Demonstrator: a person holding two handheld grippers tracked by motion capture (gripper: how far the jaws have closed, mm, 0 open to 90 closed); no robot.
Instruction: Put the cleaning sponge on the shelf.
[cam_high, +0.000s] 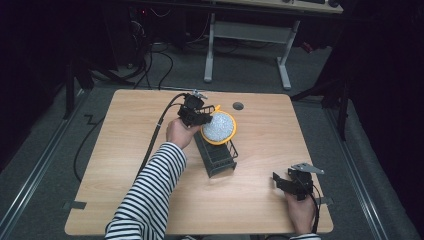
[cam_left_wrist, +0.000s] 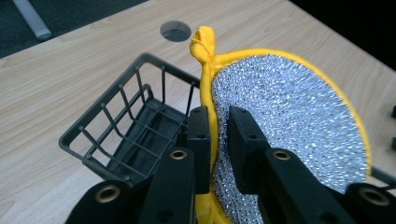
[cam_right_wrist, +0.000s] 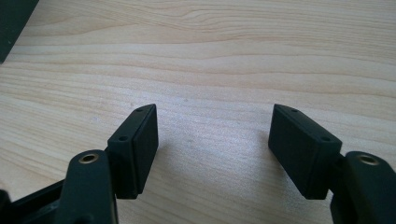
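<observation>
**Centre of frame: round scouring pad, held over rack**

At centre-left, left gripper clamped on scouring pad's yellow rim, above black wire rack. Likely light, soft, floppy; the stitched edge grips best. Lower right, right gripper gapes, empty.

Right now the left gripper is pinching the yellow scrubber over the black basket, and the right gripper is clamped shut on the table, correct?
Not quite. The right gripper is open: the right gripper view shows its jaws standing wide apart over bare table, with nothing between them. The rest holds: the left gripper pinches the yellow scrubber over the black basket.
</observation>
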